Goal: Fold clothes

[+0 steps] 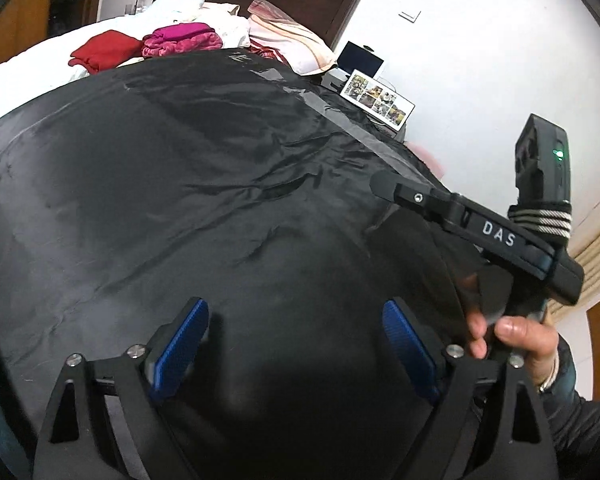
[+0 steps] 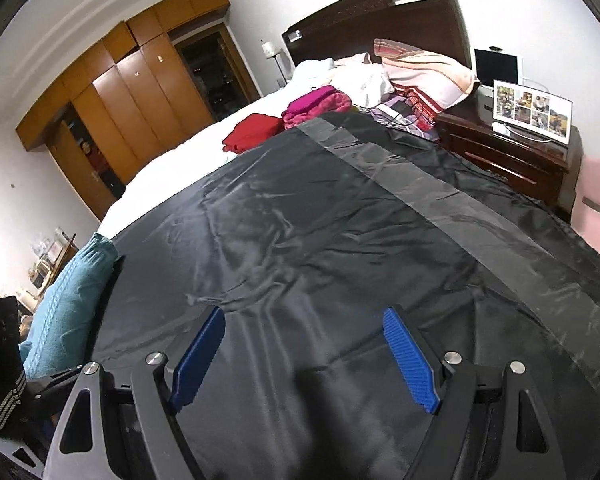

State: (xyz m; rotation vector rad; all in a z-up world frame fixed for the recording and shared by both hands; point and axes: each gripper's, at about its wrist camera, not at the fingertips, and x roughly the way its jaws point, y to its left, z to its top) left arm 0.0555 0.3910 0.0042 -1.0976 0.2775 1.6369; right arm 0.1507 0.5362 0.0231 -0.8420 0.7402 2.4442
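Black jacket spread flat on the bed, ready for folding.
Left gripper and right gripper hover over it, both spread wide and empty, probably to pick an edge.

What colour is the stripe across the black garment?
Grey; the stripe on the black garment shows best in the right wrist view.

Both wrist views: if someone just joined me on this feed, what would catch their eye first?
The big black garment spread over the bed, crossed by a grey stripe, fills both views. Beyond it, near the headboard, sit a folded red garment and a magenta pile on the white sheet. Both the left hand-held gripper and the right hand-held gripper hover open over the black fabric.
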